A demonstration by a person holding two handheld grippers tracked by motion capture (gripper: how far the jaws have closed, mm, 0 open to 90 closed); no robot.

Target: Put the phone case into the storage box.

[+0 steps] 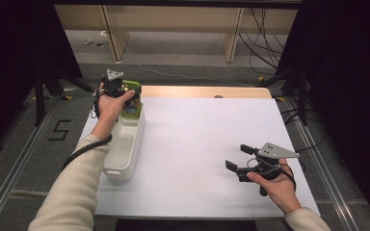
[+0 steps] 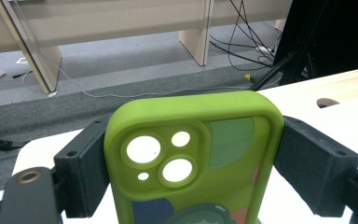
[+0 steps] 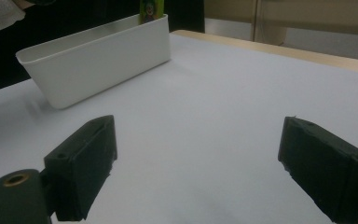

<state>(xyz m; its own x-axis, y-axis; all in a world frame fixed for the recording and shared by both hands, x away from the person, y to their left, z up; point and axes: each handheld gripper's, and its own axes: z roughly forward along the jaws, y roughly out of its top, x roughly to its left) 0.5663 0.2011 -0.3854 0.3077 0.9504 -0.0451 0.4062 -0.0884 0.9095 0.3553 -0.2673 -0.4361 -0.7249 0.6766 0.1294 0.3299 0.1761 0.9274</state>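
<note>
A green phone case [image 2: 191,158] is held between the two black jaws of the left tool [image 2: 191,163], which are closed on its two sides. In the left tool's own view the case stands upright, with its round camera holes facing the camera and coloured shapes painted lower down. In the high view the left tool [image 1: 125,96] is seen at the far left of the counter [image 1: 207,139], right over the far end of a long white bin [image 1: 125,144]. The case [image 1: 134,91] is seen there as a bit of green beside the hand. In the right tool's view the top of the case [image 3: 149,10] is seen poking up behind the far end of the bin [image 3: 98,56]. The right tool [image 1: 238,159] is held at the near right of the counter, well apart from the bin. Its jaws are wide open and nothing is held between them; only the white counter top [image 3: 205,121] is seen in the gap. The bin lies along the left edge of the counter. A grey floor [image 2: 121,60] with cables is seen past the far edge.
</note>
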